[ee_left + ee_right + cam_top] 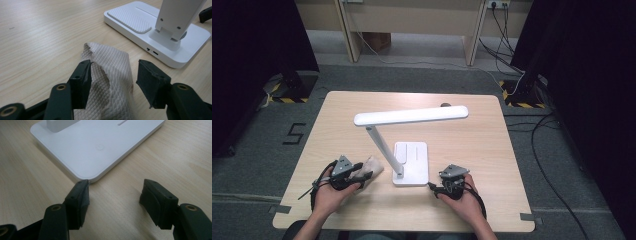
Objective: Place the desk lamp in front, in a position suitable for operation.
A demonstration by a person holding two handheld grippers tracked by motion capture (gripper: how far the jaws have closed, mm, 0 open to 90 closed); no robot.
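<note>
A white desk lamp stands mid-table on a flat base (pixel 412 162), its long head (pixel 412 116) lying level above. A crumpled white paper towel (pixel 373 166) lies left of the base. My left gripper (pixel 365 175) is open around it: in the left gripper view the towel (pixel 107 55) lies between the jaws of the gripper (pixel 113 67), touching the left one, with the base (pixel 175 50) beyond. My right gripper (pixel 434 186) is open and holds nothing at the base's near right corner. Bare wood shows between that gripper's (pixel 115 185) jaws, just short of the base (pixel 100 145).
The light wooden table (pixel 472 145) has bare room behind and to both sides of the lamp. Cables (pixel 542 165) run over the grey floor to the right, and black stands (pixel 294 82) sit at the far corners.
</note>
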